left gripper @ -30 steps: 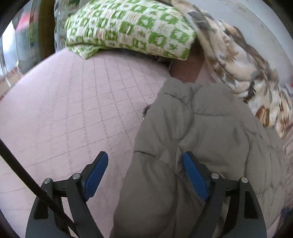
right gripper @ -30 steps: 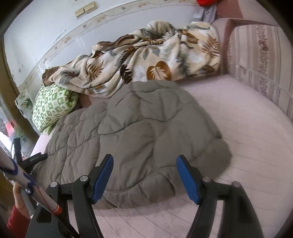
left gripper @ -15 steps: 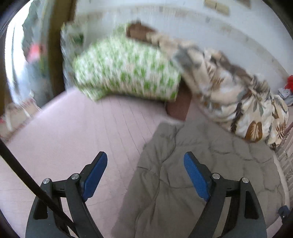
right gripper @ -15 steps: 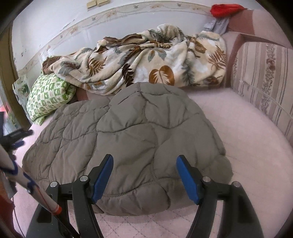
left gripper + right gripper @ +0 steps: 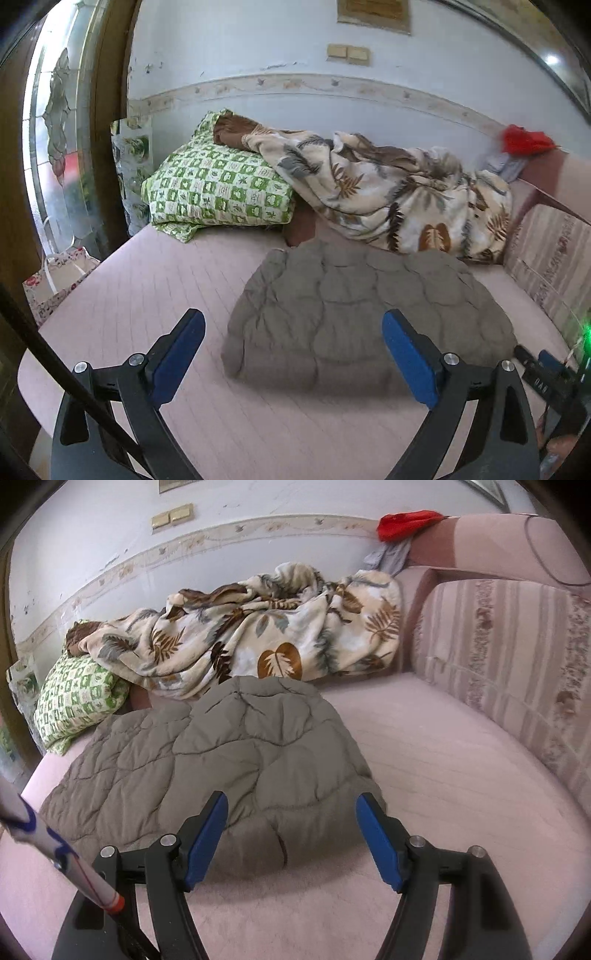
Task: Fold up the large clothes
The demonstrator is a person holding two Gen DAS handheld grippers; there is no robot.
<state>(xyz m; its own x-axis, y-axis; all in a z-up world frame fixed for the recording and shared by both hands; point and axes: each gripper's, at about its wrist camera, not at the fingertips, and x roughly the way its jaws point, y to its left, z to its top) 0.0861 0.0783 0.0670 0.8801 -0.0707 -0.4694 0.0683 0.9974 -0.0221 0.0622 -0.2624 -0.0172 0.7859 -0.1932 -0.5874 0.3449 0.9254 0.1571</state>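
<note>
Right wrist: folded grey quilted jacket [image 5: 229, 760] (both grippers clear) on pink bed [image 5: 443, 775]

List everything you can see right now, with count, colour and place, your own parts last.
Coat: one, grey-brown quilted, folded flat on the bed.
Bed: one, pink, under everything.
Blanket: one, cream with brown leaves, bunched along the wall.
Pillow: one, green-and-white check, far left corner.
Cushion: one, pink striped, right side.
Red cloth: one, on the sofa arm.
Bag: one, floral, beside the bed.
Left gripper: blue jaws opening, nothing between.
Right gripper: blue jaws opening, empty, above coat edge.
</note>
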